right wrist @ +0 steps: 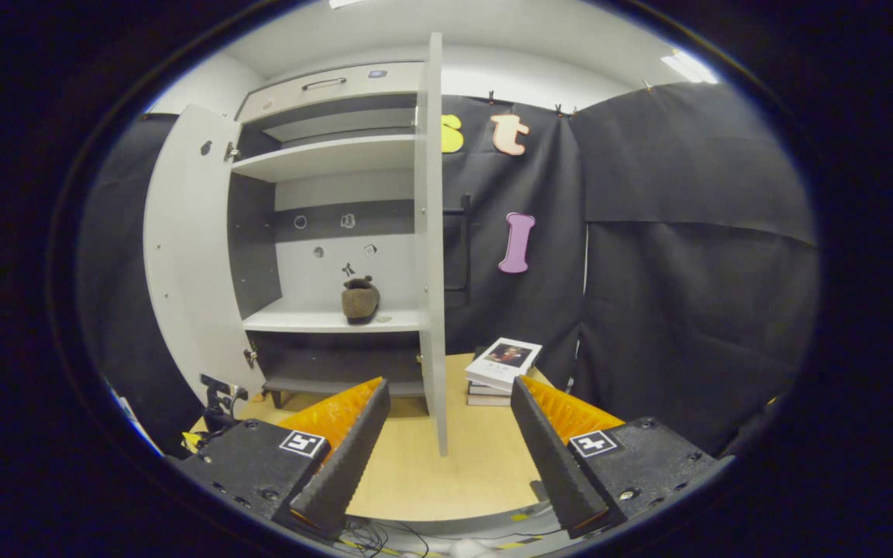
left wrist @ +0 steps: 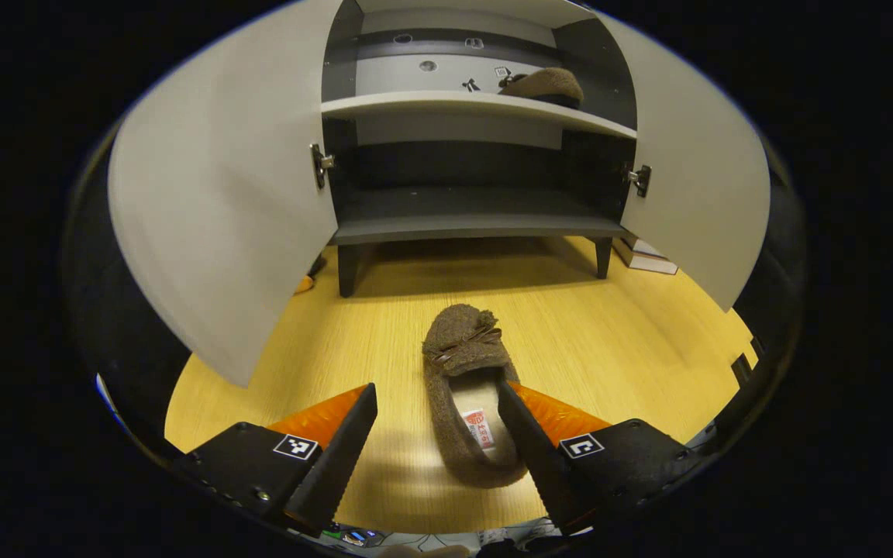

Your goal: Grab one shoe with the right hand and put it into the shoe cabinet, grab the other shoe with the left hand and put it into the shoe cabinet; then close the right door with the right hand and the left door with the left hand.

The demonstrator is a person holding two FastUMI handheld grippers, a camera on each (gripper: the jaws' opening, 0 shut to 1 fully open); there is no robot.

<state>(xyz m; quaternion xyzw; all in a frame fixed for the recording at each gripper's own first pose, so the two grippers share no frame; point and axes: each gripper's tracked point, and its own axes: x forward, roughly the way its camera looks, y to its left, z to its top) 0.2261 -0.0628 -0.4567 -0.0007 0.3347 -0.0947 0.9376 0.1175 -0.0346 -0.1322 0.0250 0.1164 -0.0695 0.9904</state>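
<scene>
A brown fuzzy shoe (left wrist: 465, 391) lies on the wooden floor, toe toward the shoe cabinet (left wrist: 477, 225). My left gripper (left wrist: 437, 418) is open just above its heel end; the right finger overlaps the shoe's opening, the left finger stands clear of it. The second brown shoe (left wrist: 544, 84) sits on the cabinet's white middle shelf, also seen in the right gripper view (right wrist: 360, 299). Both cabinet doors stand open: left door (left wrist: 218, 217), right door (left wrist: 698, 194). My right gripper (right wrist: 450, 434) is open and holds nothing, a little back from the right door's edge (right wrist: 432, 256).
A stack of books (right wrist: 502, 370) lies on the floor to the right of the cabinet, by the black cloth wall. The cabinet's dark bottom shelf (left wrist: 477, 213) holds nothing. Cables lie at the near floor edge (right wrist: 415, 535).
</scene>
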